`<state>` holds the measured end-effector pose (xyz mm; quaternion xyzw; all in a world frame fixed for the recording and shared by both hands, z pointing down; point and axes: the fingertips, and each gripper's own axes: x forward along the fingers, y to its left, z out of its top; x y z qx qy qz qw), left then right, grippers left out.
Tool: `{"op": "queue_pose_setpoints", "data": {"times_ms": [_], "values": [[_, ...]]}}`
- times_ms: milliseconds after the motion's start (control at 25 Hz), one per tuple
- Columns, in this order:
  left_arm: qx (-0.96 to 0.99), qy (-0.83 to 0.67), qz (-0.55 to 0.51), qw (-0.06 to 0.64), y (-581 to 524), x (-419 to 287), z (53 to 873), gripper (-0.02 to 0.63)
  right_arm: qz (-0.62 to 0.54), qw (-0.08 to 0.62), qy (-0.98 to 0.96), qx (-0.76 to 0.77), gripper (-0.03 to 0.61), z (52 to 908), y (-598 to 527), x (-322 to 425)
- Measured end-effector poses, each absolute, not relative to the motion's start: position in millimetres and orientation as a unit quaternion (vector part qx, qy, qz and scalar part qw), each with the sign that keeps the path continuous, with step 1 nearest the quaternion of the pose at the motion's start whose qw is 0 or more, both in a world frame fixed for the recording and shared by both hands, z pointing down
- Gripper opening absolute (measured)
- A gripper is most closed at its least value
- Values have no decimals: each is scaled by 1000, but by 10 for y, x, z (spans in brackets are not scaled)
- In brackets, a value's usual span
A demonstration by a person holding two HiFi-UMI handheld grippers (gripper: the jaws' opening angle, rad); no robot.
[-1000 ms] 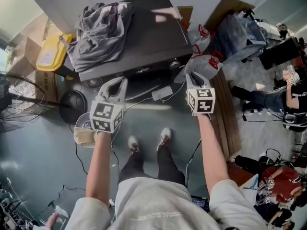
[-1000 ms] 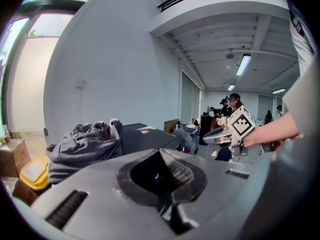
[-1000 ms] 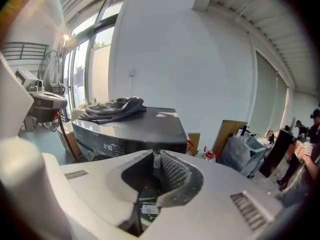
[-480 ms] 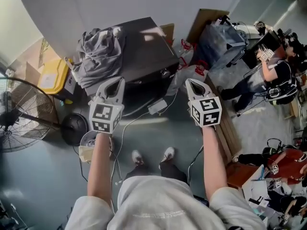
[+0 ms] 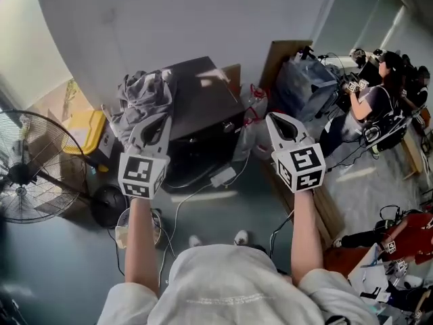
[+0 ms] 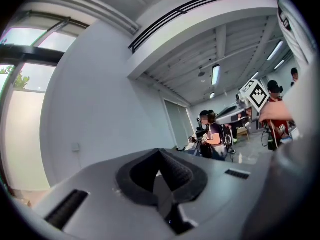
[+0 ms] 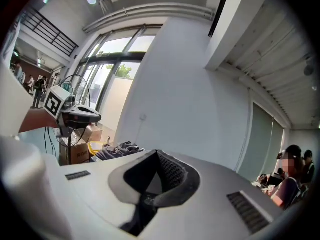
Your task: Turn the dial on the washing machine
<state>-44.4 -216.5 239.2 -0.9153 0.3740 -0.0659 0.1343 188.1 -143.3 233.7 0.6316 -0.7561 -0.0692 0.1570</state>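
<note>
below by the wall sits the washing machine [image 5: 203,93]; the left gripper [image 5: 160,120] and right gripper [image 5: 279,119] have lifted away from it, jaws pressed together on nothing, so dial-turning looks paused or done.

Grey clothes [image 5: 141,95], fan [image 5: 27,176], yellow bin [image 5: 84,132]

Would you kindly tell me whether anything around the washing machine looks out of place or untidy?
A crumpled heap of grey clothes sits on top of the washing machine, at its left side, and appears to hang over the edge. A loose cable trails across the floor in front. Nothing looks spilled or broken.
</note>
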Motion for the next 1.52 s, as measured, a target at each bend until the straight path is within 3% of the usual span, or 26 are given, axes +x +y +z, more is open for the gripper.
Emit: {"op": "queue_pose_setpoints", "data": {"times_ms": [520, 1520], "values": [[-914, 361, -24, 185, -1721, -317, 1772, 14, -124, 142, -771, 609, 15, 1760, -1088, 1619], [-914, 361, -43, 183, -1722, -254, 1868, 14, -107, 143, -770, 612, 15, 1898, -1090, 1726]]}}
